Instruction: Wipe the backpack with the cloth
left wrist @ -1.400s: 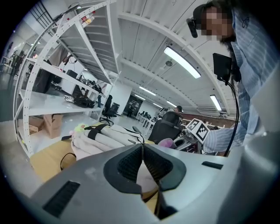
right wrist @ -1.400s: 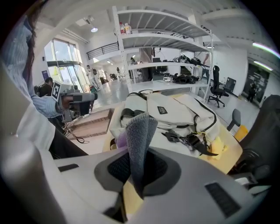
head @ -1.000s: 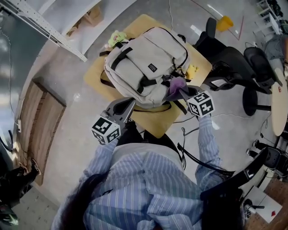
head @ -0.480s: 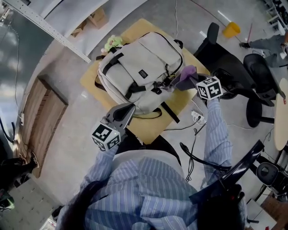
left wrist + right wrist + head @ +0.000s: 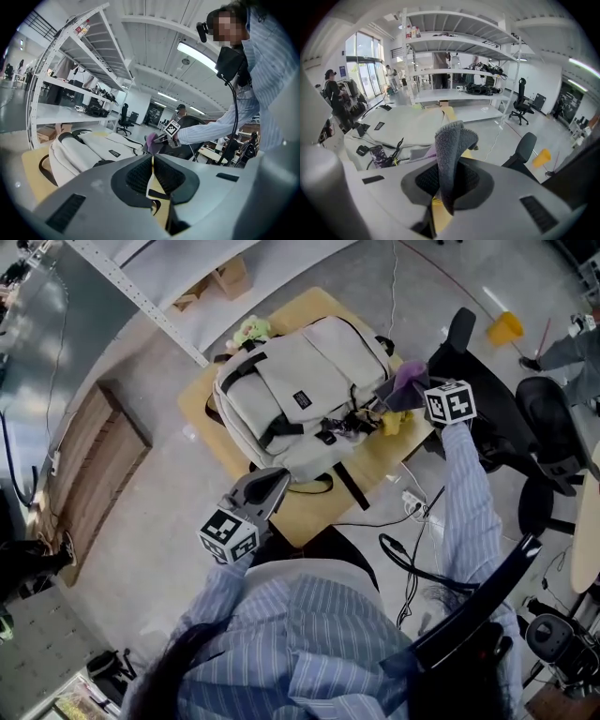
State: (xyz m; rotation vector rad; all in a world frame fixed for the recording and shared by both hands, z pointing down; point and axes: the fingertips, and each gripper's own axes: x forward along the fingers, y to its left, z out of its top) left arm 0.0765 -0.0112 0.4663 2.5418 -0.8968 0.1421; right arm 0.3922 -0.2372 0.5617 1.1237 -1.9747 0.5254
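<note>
A light grey backpack (image 5: 300, 395) lies flat on a small wooden table (image 5: 314, 507). My right gripper (image 5: 410, 392) is shut on a purple-grey cloth (image 5: 403, 381) and hovers just off the backpack's right side, near its dangling keychains. In the right gripper view the cloth (image 5: 452, 145) stands up folded between the jaws, with the backpack (image 5: 398, 124) behind it to the left. My left gripper (image 5: 270, 484) is shut with nothing in it, held over the table's near edge, short of the backpack (image 5: 89, 150). From the left gripper view the right gripper (image 5: 165, 138) and cloth (image 5: 151, 140) show beyond.
A green-yellow plush toy (image 5: 248, 332) lies at the table's far corner, and a small yellow object (image 5: 392, 420) beside the cloth. Black office chairs (image 5: 487, 399) stand close on the right. A power strip and cables (image 5: 410, 500) lie on the floor. A wooden board (image 5: 94, 474) lies at left.
My right gripper has carried the cloth from the backpack's near right corner away to the right and farther back along its side. The left gripper has stayed near the table's front edge.
</note>
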